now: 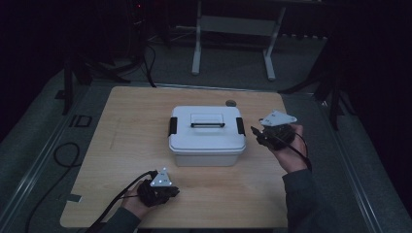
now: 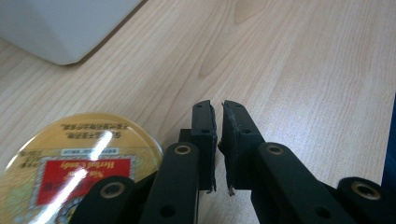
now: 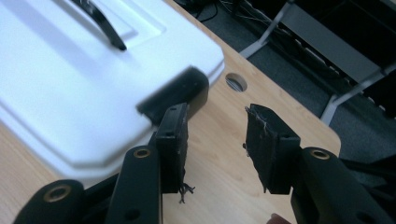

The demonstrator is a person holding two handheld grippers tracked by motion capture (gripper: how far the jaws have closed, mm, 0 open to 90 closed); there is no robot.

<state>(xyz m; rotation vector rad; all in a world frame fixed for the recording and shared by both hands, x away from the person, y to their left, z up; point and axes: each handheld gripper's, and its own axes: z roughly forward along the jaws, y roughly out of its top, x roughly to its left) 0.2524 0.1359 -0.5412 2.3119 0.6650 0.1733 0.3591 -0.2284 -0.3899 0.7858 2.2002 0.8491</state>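
One tin point(image 2: 79, 163) | yellow lid, red label reads "Herbal Candy" | beside left hand-held gripper point(image 2: 218, 112)

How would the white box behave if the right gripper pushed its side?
The box looks like rigid plastic with a broad flat base, so it would probably slide rather than tip. The smooth table may offer little grip. Its weight cannot be judged with the lid closed.

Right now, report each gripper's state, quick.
Left gripper: nearly closed, nothing between the jaws.
Right gripper: open, empty, beside the white box.
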